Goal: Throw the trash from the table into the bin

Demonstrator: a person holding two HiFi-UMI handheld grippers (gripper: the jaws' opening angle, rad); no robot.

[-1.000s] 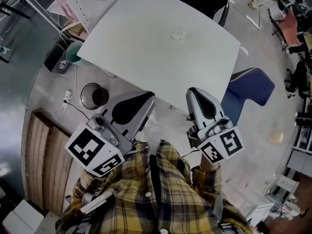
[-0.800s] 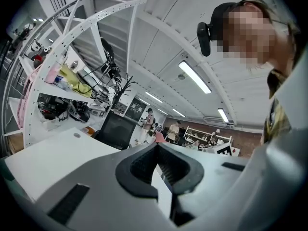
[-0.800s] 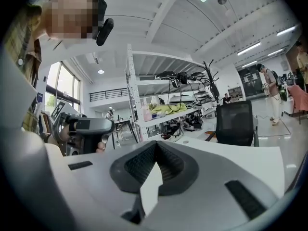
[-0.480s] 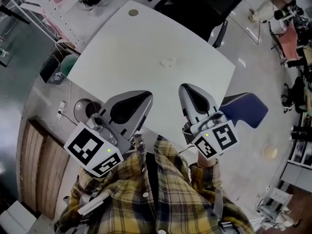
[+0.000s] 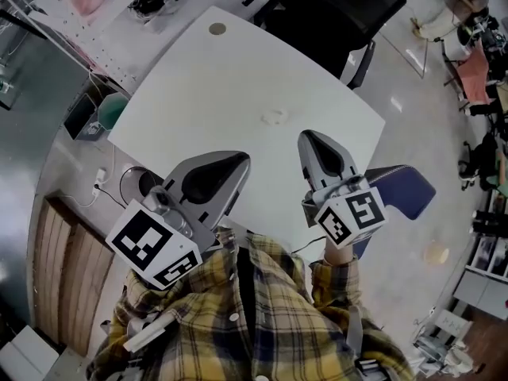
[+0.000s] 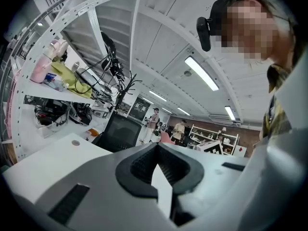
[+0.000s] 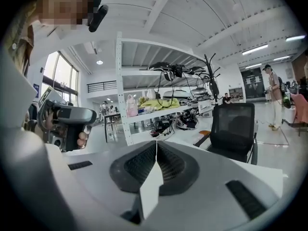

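A small crumpled white scrap of trash [image 5: 275, 117] lies near the middle of the white table [image 5: 198, 94]. On the floor to the left of the table stands a dark round bin [image 5: 133, 182], partly hidden behind my left gripper. My left gripper [image 5: 238, 159] [image 6: 156, 146] is over the table's near edge, shut and empty. My right gripper [image 5: 308, 136] [image 7: 156, 142] is beside it, a little nearer the scrap, also shut with nothing between its jaws. Neither gripper touches the scrap.
A black office chair [image 5: 333, 6] stands at the table's far side and a blue chair [image 5: 397, 185] at its right corner. A cluttered shelf [image 5: 119, 6] runs along the far left. A power strip and cable [image 5: 101, 175] lie on the floor by the bin.
Both grippers have moved forward from before the table to over its near edge, toward the scrap. Their jaws stayed shut.
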